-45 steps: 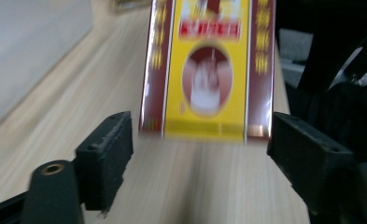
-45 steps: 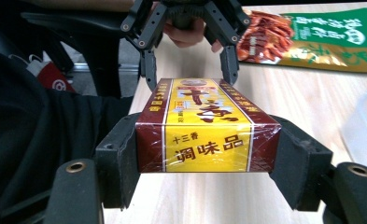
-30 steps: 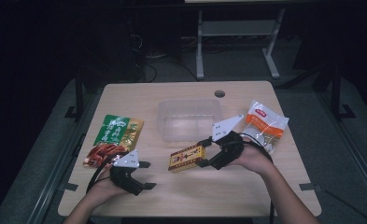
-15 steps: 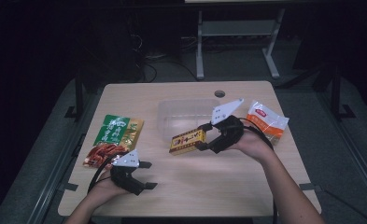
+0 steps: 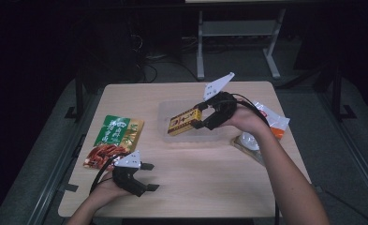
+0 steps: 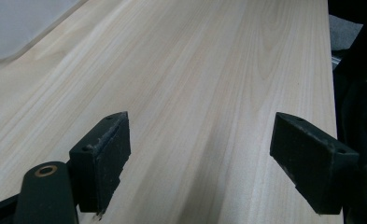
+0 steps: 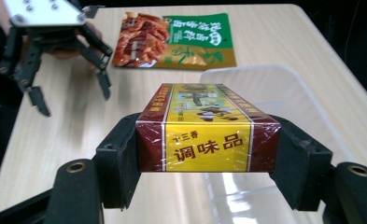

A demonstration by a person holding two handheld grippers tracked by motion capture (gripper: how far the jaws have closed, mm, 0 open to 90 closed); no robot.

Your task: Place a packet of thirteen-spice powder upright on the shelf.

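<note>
There was one red-and-yellow rectangular cardboard box point(image 5: 185, 121), one clear plastic tray point(image 5: 165, 112), one green foil snack pouch point(image 5: 114, 139), one white-and-orange plastic packet point(image 5: 272, 119), and two black two-jaw grippers, left point(image 5: 147, 176) and right point(image 5: 199, 115).

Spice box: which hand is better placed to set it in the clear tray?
Right. The right gripper is shut on the spice box and holds it over the clear tray. The left gripper rests open on the table, beside the green pouch, apart from the tray.
</note>
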